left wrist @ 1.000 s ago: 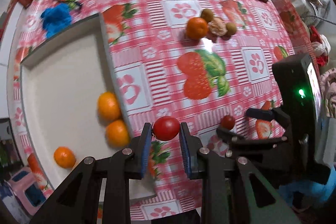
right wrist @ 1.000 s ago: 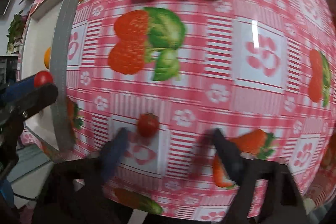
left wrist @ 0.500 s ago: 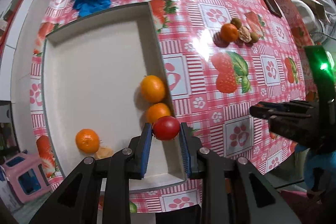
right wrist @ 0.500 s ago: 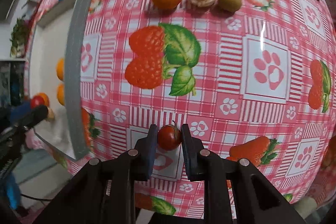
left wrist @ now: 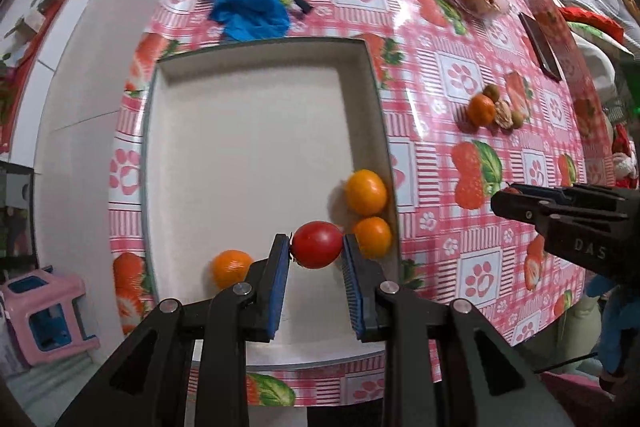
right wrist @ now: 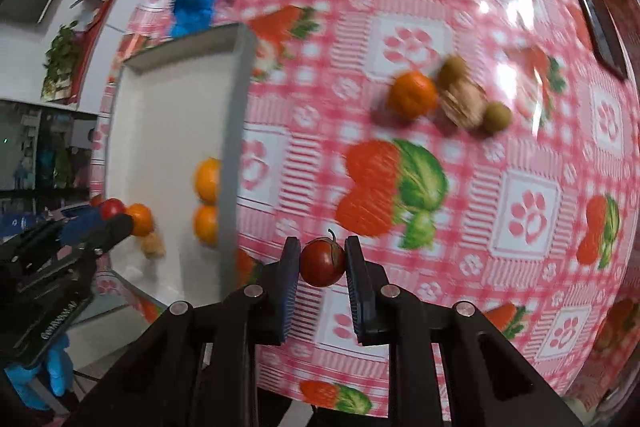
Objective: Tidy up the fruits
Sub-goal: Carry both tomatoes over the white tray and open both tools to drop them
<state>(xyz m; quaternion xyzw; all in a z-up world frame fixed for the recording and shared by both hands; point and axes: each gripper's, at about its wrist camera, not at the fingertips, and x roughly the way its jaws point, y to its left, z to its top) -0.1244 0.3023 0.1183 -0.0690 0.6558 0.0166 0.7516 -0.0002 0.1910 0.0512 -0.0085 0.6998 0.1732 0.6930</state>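
While your left claw [left wrist: 316, 253] grips a red tomato [left wrist: 317, 249] above the white tray [left wrist: 248, 147], beside three oranges [left wrist: 365, 191] inside it, your right claw [right wrist: 320, 263] clamps a smaller stemmed tomato [right wrist: 322, 262] over the bench [right wrist: 528, 155], just outside the tray's wall.

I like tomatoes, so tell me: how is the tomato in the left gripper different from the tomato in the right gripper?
The left tomato hangs over the white tray; the right tomato is over the pink tablecloth, outside the tray. The left one looks brighter red; the right one looks darker and shows a thin stem on top, while no stem shows on the left one. Both are small, round, and pinched between blue pads.
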